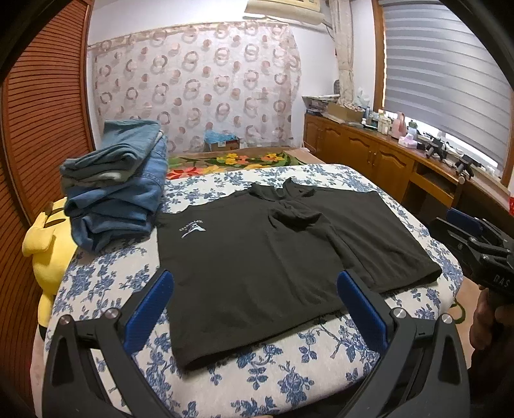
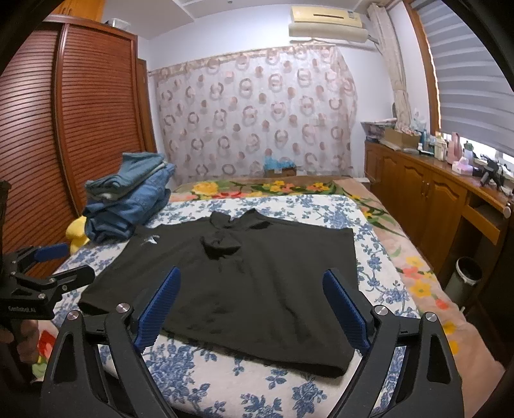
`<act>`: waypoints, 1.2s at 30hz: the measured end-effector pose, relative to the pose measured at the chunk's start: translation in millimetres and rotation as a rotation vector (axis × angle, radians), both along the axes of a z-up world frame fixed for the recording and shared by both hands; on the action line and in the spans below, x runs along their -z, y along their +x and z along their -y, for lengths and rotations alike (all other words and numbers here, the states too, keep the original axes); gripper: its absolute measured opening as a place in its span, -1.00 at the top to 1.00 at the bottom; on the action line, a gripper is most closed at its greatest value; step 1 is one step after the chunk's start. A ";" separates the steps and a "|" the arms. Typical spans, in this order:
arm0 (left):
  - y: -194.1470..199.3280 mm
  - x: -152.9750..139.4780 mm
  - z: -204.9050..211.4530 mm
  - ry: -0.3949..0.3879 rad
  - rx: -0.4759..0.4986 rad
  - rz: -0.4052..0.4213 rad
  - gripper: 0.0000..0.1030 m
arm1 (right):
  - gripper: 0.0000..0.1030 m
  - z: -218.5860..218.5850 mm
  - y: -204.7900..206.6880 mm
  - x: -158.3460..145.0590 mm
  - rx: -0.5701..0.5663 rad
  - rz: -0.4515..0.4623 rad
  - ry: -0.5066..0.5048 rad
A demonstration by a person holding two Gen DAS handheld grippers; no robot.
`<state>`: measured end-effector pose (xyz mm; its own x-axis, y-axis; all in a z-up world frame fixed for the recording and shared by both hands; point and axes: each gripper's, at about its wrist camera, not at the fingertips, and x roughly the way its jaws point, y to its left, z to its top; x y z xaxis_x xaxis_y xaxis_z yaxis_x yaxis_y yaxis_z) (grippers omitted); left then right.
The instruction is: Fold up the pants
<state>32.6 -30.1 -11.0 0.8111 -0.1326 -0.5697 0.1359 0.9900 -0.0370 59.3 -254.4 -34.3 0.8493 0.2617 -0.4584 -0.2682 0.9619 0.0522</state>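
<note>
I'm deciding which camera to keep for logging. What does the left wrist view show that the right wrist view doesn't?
Only the left wrist view shows the right gripper, open, at its right edge, and more of the yellow plush. Only the right wrist view shows the left gripper, open, the bin and the whole air conditioner. Both show the black shorts lying flat on the floral bed beside the jeans stack.

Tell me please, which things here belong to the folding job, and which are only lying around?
For the job:
- black pants, spread flat on the floral bed cover
- left gripper, open
- right gripper, open

Lying about:
- stack of folded jeans, possibly earlier folding
- yellow plush toy
- bottles on the wooden cabinet
- bin
</note>
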 end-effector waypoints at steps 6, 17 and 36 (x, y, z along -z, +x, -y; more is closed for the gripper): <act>13.4 6.4 7.2 0.009 0.036 -0.015 -1.00 | -0.72 4.7 10.1 8.0 0.004 -0.017 -0.001; 35.4 16.6 15.8 0.003 0.096 -0.058 -1.00 | -0.52 38.9 41.6 19.8 0.012 -0.047 -0.013; 70.5 14.0 28.9 -0.018 0.168 -0.082 -1.00 | 0.29 96.9 152.8 45.2 -0.027 -0.265 -0.054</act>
<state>103.2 -59.0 -25.0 0.7277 -0.2733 -0.6291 0.2950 0.9527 -0.0727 212.1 -351.2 -79.5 0.6913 0.2514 -0.6774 -0.2773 0.9580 0.0726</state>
